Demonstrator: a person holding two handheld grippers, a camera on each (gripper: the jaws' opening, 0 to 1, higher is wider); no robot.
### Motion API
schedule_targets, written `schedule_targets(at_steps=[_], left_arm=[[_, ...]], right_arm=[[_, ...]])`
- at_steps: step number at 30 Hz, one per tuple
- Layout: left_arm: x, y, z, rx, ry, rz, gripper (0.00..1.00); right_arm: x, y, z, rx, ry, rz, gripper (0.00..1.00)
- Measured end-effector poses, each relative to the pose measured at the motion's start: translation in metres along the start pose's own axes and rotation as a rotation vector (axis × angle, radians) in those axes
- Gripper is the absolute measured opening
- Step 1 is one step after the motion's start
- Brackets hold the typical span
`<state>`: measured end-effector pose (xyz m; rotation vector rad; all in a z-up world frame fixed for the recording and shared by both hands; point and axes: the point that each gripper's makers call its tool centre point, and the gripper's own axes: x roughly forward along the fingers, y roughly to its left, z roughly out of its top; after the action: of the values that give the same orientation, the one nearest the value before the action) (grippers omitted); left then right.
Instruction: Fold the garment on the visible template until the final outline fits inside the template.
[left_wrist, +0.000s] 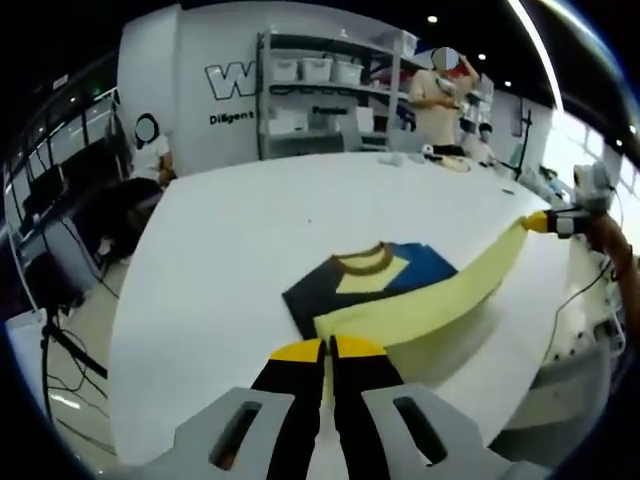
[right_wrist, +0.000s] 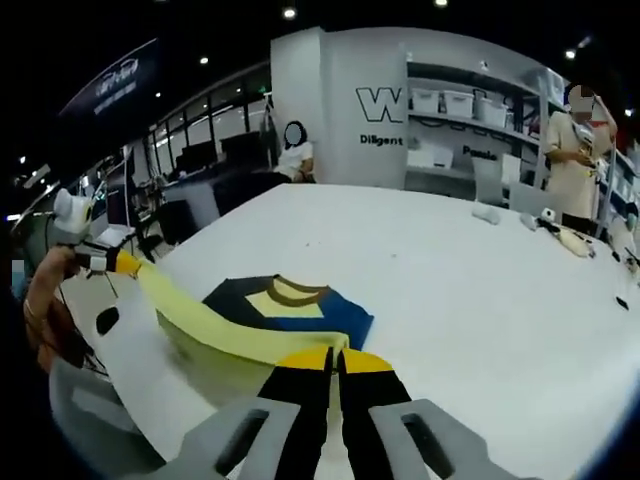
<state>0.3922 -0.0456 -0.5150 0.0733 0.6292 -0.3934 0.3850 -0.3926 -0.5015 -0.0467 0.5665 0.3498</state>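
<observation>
On the large white table (left_wrist: 230, 250), the left gripper (left_wrist: 328, 349) pinched one end of the pale yellow, navy and blue cloth garment (left_wrist: 400, 285), whose lifted yellow band stretched taut to the right gripper (right_wrist: 336, 357), jaws pressed together on the other end.

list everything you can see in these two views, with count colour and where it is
garment: 1, yellow, navy and blue with a brown collar, part flat on the table, its yellow edge lifted and stretched between the two grippers
table: 1, white, large, under the garment
shelving: 1 unit, white with pale bins, against the far wall
seated person: 1, white top, beyond the table's far edge
standing person: 1, pale top, at the far end of the table
small items: a few, whitish, on the table near the standing person
left gripper: 1, black with yellow tips, shut on the yellow edge
right gripper: 1, same colours, shut on the other end
</observation>
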Motion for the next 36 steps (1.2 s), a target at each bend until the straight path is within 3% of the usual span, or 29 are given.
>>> schedule_targets(at_steps=[19,36], left_arm=[[0.052,0.03,0.034,-0.071,-0.046,0.007,0.0],[0.107,0.049,0.032,-0.108,-0.014,0.033,0.0]], right_arm=[[0.049,-0.017,0.03,-0.035,-0.007,-0.017,0.0],[0.103,-0.04,0.03,-0.016,0.045,-0.02,0.0]])
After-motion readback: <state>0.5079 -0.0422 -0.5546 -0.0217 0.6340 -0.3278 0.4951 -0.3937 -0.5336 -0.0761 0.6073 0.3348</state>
